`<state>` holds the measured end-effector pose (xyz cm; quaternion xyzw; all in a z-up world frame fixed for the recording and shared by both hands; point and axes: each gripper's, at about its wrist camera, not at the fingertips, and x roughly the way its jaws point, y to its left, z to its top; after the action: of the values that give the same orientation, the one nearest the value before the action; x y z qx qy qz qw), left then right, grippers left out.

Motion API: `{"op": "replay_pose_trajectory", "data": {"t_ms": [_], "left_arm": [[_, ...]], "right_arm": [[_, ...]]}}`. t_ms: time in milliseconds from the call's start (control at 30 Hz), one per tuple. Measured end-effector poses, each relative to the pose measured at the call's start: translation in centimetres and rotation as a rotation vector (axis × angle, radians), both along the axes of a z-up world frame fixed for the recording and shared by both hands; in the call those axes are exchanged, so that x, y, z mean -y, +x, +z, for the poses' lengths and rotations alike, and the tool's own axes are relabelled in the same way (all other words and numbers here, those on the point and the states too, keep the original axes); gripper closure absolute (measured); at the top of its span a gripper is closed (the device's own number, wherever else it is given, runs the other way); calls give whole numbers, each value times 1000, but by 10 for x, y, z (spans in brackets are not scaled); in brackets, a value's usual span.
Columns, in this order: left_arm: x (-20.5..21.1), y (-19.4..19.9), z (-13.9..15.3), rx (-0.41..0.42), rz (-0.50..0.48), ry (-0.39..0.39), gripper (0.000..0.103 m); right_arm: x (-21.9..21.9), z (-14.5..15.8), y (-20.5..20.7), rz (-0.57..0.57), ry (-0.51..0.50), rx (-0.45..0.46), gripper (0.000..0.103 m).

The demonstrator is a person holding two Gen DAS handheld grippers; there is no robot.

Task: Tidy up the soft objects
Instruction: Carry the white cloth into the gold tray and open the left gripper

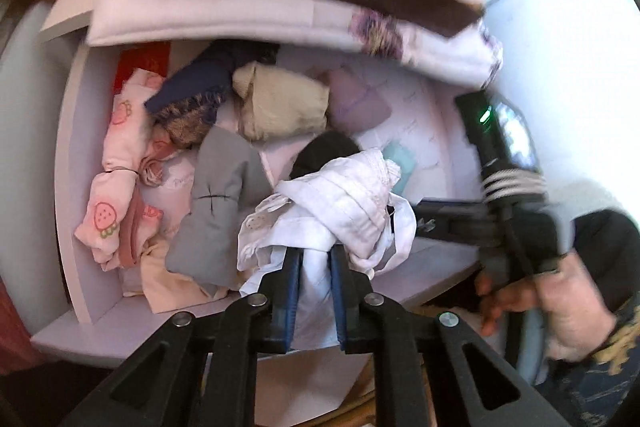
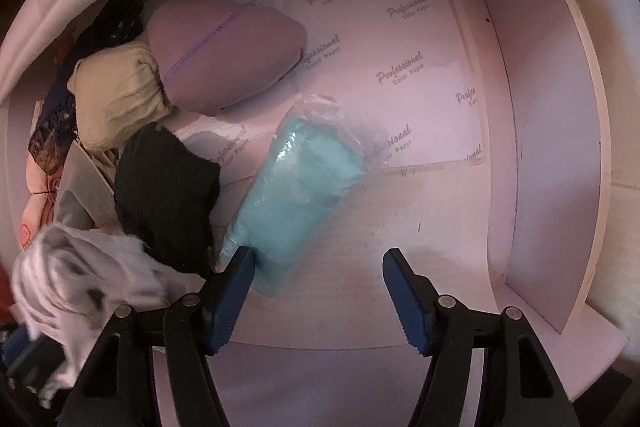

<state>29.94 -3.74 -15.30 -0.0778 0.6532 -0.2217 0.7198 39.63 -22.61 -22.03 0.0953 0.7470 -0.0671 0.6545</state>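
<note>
Now | left tongs [image 1: 316, 267] pinching white garment [image 1: 336, 203] | right tongs [image 2: 320, 287] spread, empty | blue packet [image 2: 296, 187] touching their left pad, long axis running far-right.

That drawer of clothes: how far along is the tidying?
Done: rolled bundles like the cream roll line the drawer. In hand: the left hand-held gripper pinches a white garment. Left: placing it; the right hand-held gripper hangs open beside the blue packet.
</note>
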Motion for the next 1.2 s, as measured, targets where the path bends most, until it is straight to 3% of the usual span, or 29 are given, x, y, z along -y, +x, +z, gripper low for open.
{"op": "replay_pose_trajectory", "data": {"t_ms": [200,333,500,667,967,1200], "left_arm": [[-22,-1,47,51,107,-179,90],[-27,11,77,101,176,-259,90],[-27,40,117,166,244,-326,90],[-30,93,133,135,360,-366,90],[-21,169,108,100,514,-243,90],[-8,215,87,147,542,-154,89]], "right_arm": [[-6,-2,4,24,-4,1,36],[-11,-2,4,44,1,2,36],[-21,-4,3,82,2,2,36],[-23,-6,-1,82,13,-6,36],[-20,-8,-4,91,25,-4,39],[-30,-14,-9,106,27,-4,41]]}}
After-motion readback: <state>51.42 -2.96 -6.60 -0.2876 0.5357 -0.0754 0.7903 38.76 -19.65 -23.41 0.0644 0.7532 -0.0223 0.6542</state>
